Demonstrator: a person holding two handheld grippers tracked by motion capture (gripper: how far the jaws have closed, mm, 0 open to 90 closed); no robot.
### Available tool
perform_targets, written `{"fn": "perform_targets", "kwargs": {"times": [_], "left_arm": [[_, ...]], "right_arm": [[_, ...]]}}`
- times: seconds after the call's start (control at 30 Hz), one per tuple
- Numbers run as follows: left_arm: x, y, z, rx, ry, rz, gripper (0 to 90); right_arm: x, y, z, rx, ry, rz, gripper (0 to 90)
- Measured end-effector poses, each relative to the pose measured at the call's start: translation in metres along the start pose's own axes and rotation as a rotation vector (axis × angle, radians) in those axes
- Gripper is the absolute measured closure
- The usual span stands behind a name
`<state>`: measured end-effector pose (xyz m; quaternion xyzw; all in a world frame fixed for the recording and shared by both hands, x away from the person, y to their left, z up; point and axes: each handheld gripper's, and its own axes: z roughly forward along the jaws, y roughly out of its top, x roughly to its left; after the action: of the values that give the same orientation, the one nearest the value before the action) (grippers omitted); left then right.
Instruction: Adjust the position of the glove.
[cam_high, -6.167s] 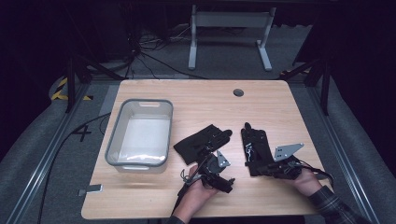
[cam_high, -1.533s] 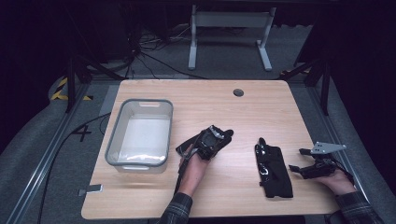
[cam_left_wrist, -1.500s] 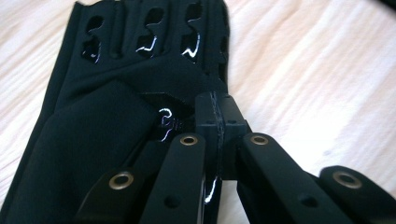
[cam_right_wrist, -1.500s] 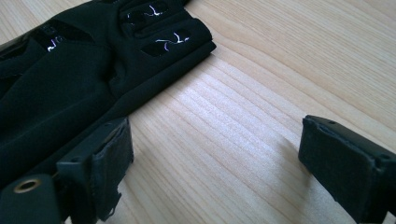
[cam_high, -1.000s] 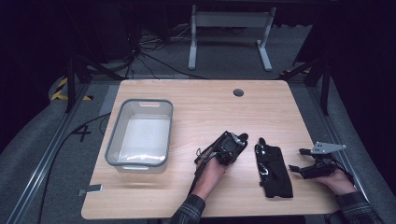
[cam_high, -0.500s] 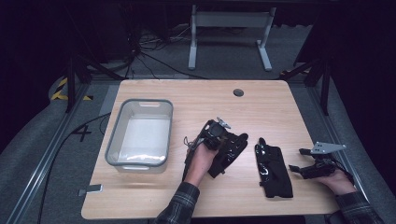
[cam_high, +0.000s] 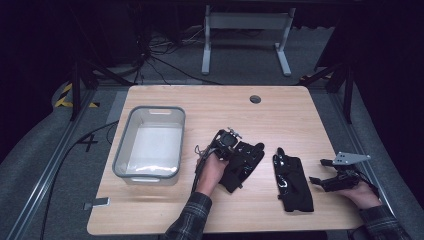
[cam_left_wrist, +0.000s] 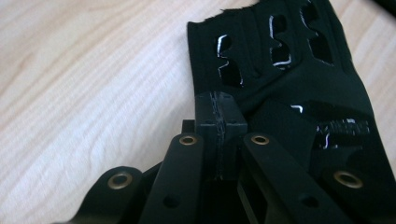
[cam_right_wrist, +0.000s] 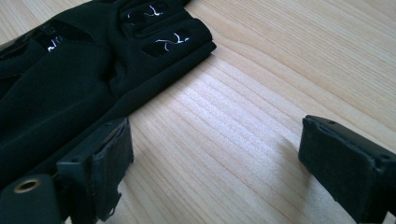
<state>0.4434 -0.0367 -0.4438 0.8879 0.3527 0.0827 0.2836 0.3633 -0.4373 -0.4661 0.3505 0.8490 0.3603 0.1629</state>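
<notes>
Two black gloves lie on the wooden table (cam_high: 200, 100). My left gripper (cam_high: 234, 150) (cam_left_wrist: 219, 109) is shut on the left glove (cam_high: 246, 161) (cam_left_wrist: 303, 93), its pads pinched together on a fold of fabric near the glove's edge. The glove spreads out to the right of the jaws, just left of the second glove (cam_high: 292, 182) (cam_right_wrist: 60, 79), which lies flat and stretched out. My right gripper (cam_high: 314, 179) (cam_right_wrist: 224, 149) rests low on the table to that glove's right. It is open, with bare wood between its pads and its left pad by the glove's edge.
A clear plastic bin (cam_high: 120, 145) with a grey rim stands on the table's left half. A round cable hole (cam_high: 255, 99) sits near the far edge. A desk frame and cables lie on the floor beyond the table.
The left gripper has carried its glove rightwards until it lies beside the second glove. The right gripper, earlier on the second glove, now stands off to its right and has kept still.
</notes>
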Motion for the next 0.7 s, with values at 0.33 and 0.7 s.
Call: {"fn": "perform_targets", "kwargs": {"times": [0.33, 0.7], "left_arm": [[-0.017, -0.023, -0.015, 0.027, -0.046, 0.011, 89.1], [-0.038, -0.041, -0.024, 0.017, -0.099, 0.018, 87.8]], "right_arm": [[0.0, 0.0, 0.0, 0.0, 0.0, 0.0, 10.5], [0.0, 0.0, 0.0, 0.0, -0.001, 0.001, 10.7]]}}
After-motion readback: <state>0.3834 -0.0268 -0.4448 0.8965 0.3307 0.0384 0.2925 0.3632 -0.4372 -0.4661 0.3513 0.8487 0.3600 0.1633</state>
